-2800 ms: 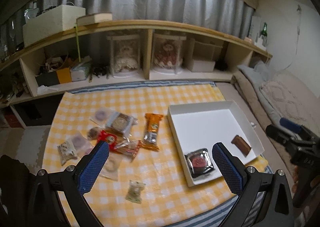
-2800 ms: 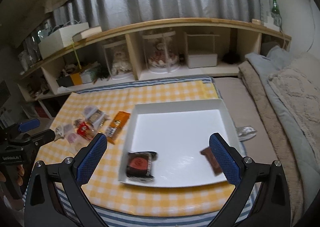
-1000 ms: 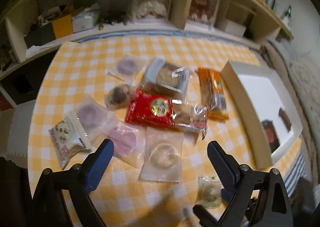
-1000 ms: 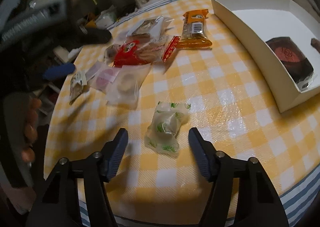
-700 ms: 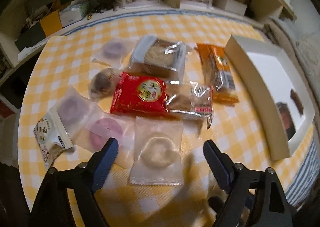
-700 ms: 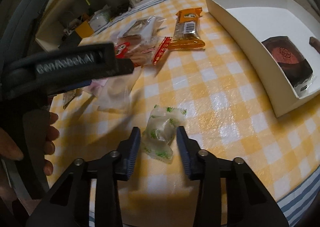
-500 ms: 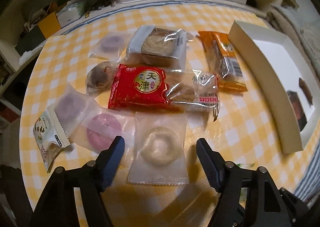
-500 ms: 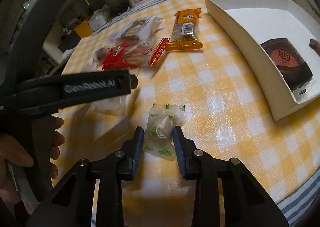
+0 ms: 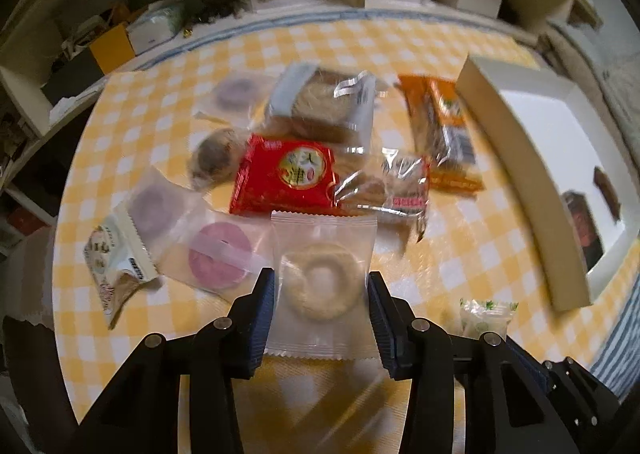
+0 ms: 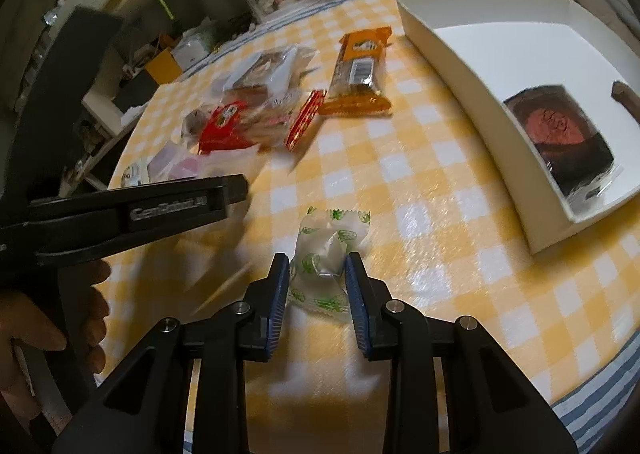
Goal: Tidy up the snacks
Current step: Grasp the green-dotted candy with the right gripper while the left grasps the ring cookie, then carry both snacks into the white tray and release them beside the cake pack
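A clear packet with a pale ring cookie (image 9: 322, 254) lies flat on the yellow checked cloth between the jaws of my left gripper (image 9: 322, 290). Those jaws are closing; the pads stand at the packet's side edges and the packet is not crumpled. My right gripper (image 10: 316, 274) is shut on a small white candy with green print (image 10: 326, 248), which still rests on the cloth; the same candy (image 9: 486, 316) shows at the lower right of the left wrist view. The white box (image 10: 460, 50) to the right holds a dark round-printed packet (image 10: 560, 134) and a brown bar (image 10: 626, 94).
Other snacks lie in a heap behind: a red packet (image 9: 288, 178), an orange bar (image 9: 444, 134), a pink ring packet (image 9: 220, 254), several more. A hand (image 10: 32, 334) holds the left tool beside my right gripper. Shelves run along the back; the table edge is close in front.
My left gripper came down and forward over the ring cookie packet while its jaws narrowed onto its edges. My right gripper's jaws closed onto the green-print candy and stayed in place.
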`<state>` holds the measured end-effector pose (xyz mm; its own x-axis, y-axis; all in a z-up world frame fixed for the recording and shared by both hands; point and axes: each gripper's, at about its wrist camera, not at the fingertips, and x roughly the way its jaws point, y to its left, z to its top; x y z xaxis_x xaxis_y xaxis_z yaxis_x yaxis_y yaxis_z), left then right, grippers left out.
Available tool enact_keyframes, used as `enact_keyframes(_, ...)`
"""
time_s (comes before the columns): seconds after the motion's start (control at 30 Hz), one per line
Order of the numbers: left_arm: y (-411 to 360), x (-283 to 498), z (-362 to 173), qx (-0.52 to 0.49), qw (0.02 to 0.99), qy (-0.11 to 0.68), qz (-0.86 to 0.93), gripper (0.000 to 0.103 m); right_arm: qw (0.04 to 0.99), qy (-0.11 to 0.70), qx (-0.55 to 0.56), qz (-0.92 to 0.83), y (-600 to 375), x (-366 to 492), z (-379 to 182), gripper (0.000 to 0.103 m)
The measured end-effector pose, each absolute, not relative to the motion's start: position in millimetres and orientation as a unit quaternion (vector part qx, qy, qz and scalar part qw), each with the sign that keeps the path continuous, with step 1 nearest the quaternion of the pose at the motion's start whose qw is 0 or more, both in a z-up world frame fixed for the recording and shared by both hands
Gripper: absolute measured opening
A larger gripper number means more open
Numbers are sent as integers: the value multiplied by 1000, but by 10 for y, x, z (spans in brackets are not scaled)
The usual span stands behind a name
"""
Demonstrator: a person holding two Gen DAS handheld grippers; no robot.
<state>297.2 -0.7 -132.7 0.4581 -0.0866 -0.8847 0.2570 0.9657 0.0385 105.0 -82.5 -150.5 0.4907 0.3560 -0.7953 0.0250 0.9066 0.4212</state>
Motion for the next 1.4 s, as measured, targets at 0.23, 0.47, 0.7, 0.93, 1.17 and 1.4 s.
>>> enact_keyframes(0.23,94,2735,-937,50,875,472,-99,44,867,452,181,107,-933,1109,-1221,29)
enact_keyframes(0.47,272,2424,-565,15,898,431,-89,44,881,424,176,115,-1091,1201,-969,29)
enact_keyframes(0.7,339,2094,-239,-2,915,394,-87,44,890,408,163,124,-1270,1246,-721,29)
enact_keyframes(0.93,308,1811,-8,-5,925,368,-93,44,900,388,154,124,-1576,1281,-392,29)
enact_keyframes(1.17,183,1588,254,-20,932,347,-106,44,913,368,131,118,-1963,1295,-71,29)
enact_keyframes(1.4,-178,1470,359,-36,929,345,-125,44,926,351,94,99,-2429,1242,150,29)
